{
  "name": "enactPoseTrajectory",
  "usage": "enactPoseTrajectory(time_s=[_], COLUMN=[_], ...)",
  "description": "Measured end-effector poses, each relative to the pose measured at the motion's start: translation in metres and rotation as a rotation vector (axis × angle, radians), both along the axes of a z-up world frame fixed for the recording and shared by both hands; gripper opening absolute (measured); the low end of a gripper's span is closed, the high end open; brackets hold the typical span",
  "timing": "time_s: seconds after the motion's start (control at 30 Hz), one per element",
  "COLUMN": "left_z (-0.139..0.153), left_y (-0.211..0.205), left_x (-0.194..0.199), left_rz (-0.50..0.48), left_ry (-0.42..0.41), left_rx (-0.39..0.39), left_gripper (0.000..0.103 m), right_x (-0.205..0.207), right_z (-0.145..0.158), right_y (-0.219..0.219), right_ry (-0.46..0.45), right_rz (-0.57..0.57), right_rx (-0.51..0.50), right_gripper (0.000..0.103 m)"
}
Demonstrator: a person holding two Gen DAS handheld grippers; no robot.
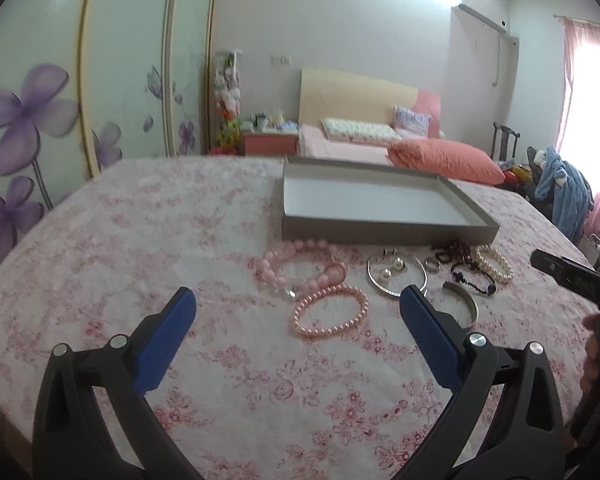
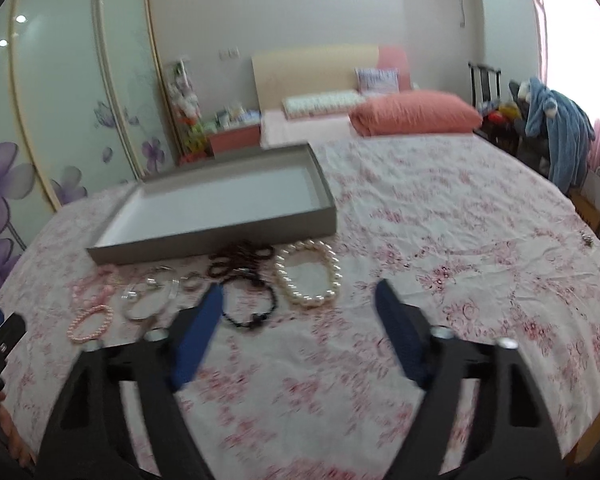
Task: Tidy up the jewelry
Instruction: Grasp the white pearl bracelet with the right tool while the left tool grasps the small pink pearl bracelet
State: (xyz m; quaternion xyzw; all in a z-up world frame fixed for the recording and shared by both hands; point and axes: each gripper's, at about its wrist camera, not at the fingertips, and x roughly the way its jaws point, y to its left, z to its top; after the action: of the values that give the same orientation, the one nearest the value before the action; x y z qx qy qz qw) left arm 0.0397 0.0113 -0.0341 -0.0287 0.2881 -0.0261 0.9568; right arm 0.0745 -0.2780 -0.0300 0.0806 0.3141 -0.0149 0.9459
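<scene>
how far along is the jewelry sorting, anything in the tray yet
Done: nothing; the grey tray is empty. In hand: nothing; left tongs and right tongs are open. Left: the pink pearl bracelet, white pearl bracelet, silver bangle and the rest lie on the bedspread.

A white bedsheet (image 1: 140, 240) printed with pink flowers. A grey tray (image 1: 380, 232), white inside. Pink (image 1: 330, 312), cream (image 2: 308, 276) and black (image 2: 250, 304) bracelets.

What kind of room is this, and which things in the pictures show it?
Most likely a home bedroom. A bed with a beige headboard and a coral-pink pillow stands at the back, and a tall sliding wardrobe with purple flower prints lines the left wall.
</scene>
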Motion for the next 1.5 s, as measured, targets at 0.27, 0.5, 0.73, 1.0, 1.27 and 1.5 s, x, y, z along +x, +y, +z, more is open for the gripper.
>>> enactPoseTrajectory(time_s=[0.27,0.5,0.73,1.0,1.27,1.5], left_z=[-0.012,-0.022,-0.034,-0.042,-0.042,-0.039], left_y=[0.004,0.005,0.003,0.001,-0.001,0.0], left_x=[0.023,0.037,0.06,0.074,0.074,0.072], left_rz=[-0.017,-0.018,-0.039,-0.054,-0.07,-0.094], left_ry=[0.092,0.155,0.247,0.301,0.305,0.305], left_rx=[0.027,0.044,0.035,0.025,0.039,0.013], left_gripper=[0.099,0.093,0.068,0.039,0.008,0.007], right_x=[0.048,0.062,0.063,0.065,0.067,0.057], right_z=[-0.021,-0.031,-0.029,-0.028,-0.028,-0.021], right_y=[-0.013,-0.005,-0.002,-0.001,-0.004,-0.012], right_ry=[0.184,0.238,0.226,0.227,0.225,0.185], right_rz=[-0.024,-0.02,-0.024,-0.023,-0.014,0.0], right_rx=[0.002,-0.049,-0.048,-0.038,-0.026,0.037], right_gripper=[0.031,0.024,0.014,0.014,0.011,0.01])
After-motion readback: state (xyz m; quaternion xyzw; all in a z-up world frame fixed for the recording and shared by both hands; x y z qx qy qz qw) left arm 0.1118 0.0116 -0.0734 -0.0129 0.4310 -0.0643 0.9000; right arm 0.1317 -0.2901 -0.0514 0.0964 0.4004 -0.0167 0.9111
